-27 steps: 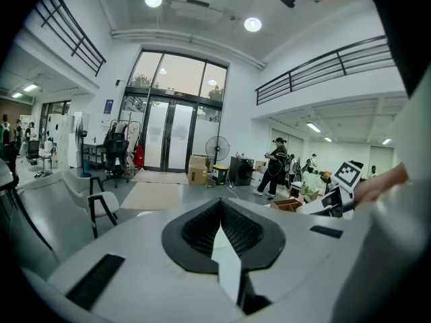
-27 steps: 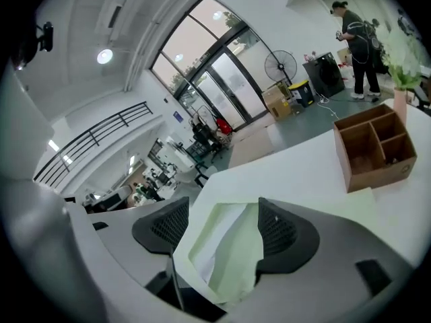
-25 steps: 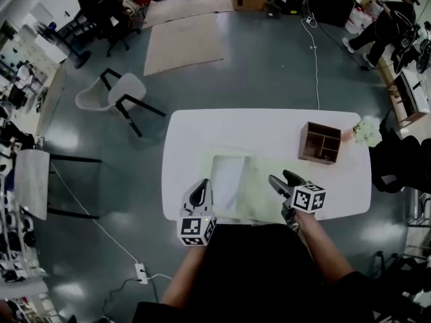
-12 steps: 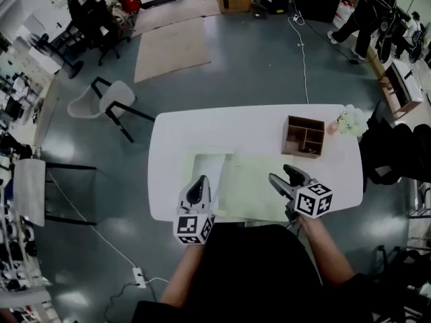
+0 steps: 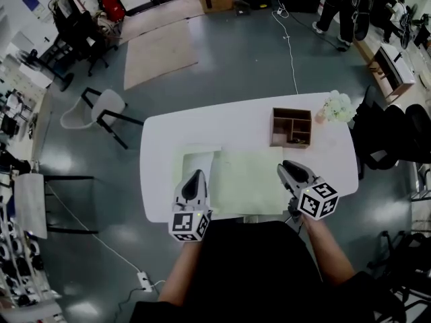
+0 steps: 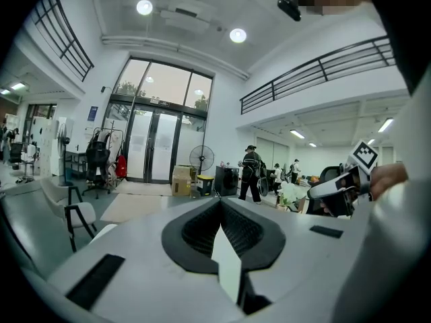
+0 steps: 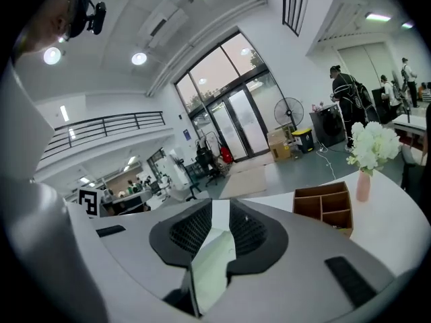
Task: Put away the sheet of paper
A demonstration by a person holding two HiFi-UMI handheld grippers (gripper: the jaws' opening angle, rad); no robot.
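A pale green sheet of paper (image 5: 246, 177) lies across the near half of the white table (image 5: 202, 130), with a lighter panel at its left. My left gripper (image 5: 195, 175) is at the sheet's near left corner. In the left gripper view it (image 6: 219, 204) is shut on a sliver of the paper (image 6: 227, 261). My right gripper (image 5: 289, 165) is at the near right edge. Its jaws (image 7: 219, 210) have just been closing around the paper (image 7: 212, 268), which curves up between them. A narrow gap still shows between the pads.
A brown wooden organiser box (image 5: 291, 128) with several compartments stands at the table's far right, and a vase of white flowers (image 5: 337, 106) beside it. A white chair (image 5: 101, 106) stands on the floor to the left. A person (image 5: 347, 5) stands far off at the back right.
The right gripper's jaws, wide apart before, have drawn in around the paper's near edge. Both grippers have risen a little. The raised left flap of the sheet now lies lower.
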